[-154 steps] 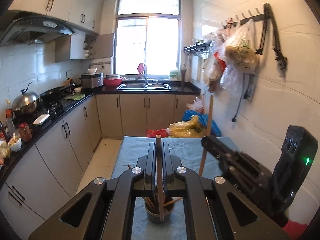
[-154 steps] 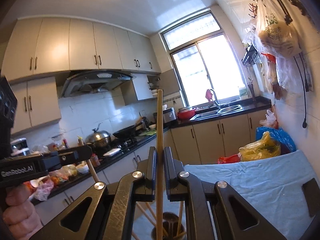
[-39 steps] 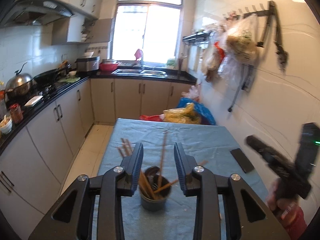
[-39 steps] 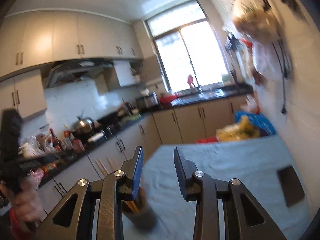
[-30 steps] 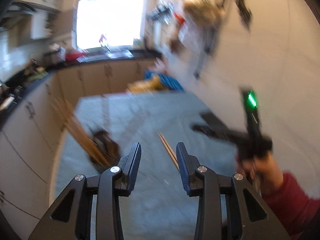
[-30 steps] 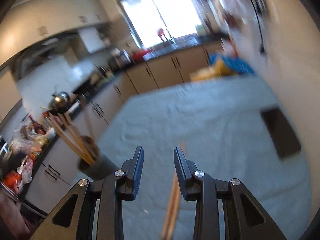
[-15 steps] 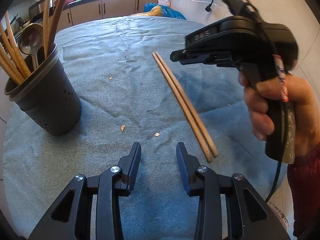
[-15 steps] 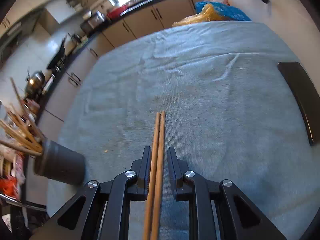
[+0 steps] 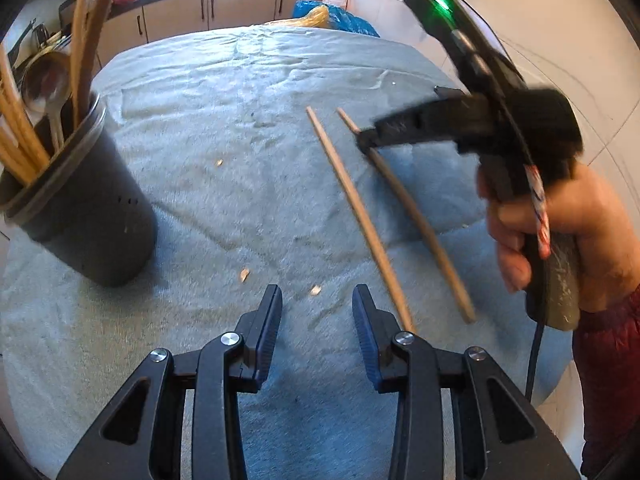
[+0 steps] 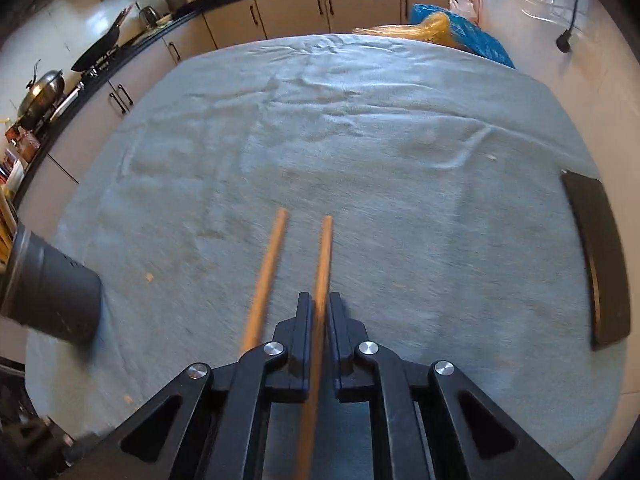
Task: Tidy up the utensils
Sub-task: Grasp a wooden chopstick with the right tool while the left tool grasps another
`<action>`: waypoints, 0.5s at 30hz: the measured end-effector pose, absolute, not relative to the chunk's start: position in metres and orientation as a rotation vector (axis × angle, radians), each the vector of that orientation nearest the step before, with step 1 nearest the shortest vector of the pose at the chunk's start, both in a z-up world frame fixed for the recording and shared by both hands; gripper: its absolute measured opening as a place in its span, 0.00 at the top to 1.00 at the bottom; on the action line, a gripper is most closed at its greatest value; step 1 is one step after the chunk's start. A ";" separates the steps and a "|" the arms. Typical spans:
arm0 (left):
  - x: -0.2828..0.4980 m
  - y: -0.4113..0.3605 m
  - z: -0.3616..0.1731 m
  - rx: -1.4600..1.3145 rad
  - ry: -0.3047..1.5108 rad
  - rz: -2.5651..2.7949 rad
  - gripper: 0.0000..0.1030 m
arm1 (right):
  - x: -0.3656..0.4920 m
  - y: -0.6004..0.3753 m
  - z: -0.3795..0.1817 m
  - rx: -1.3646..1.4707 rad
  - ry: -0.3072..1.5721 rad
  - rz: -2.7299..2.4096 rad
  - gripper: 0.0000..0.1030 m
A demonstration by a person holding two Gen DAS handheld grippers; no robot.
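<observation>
Kitchen cabinets ring a bench [image 10: 400, 152] draped in blue cloth. Right gripper [image 10: 319, 312] has its fingers pinching one chopstick [image 10: 323, 256]; a second chopstick [image 10: 266, 268] lies just beside it. Left gripper [image 9: 317, 312] hovers with fingers spread, nothing between them. Holder [image 9: 92, 216] stands at left.

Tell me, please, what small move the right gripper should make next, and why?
Probably lift straight up a little. The right gripper has its fingers shut on one chopstick, while the other chopstick lies loose on the cloth just beside it. Raising it first should clear that neighbour before carrying it over to the utensil holder.
</observation>
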State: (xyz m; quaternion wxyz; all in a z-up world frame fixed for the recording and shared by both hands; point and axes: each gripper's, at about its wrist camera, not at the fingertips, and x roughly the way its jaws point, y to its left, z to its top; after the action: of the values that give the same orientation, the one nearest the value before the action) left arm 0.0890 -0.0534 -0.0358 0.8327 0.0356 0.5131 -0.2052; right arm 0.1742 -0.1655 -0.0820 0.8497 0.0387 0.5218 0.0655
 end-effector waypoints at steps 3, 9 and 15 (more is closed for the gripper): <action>0.098 -0.065 -0.030 0.082 1.088 -0.431 0.66 | 0.159 -0.196 -0.080 0.133 1.085 0.102 0.93; 0.143 -0.105 -0.022 0.103 1.113 -0.355 0.66 | 0.119 -0.245 -0.086 0.326 1.029 0.109 0.93; 0.206 -0.131 -0.037 0.087 1.209 -0.266 0.67 | 0.097 -0.257 -0.088 0.393 1.009 0.156 0.93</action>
State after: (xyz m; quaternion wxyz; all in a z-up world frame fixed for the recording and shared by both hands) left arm 0.2056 -0.1308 -0.0367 0.8137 0.0408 0.5663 -0.1245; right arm 0.0968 -0.2572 -0.0883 0.8541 0.1869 0.4797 0.0743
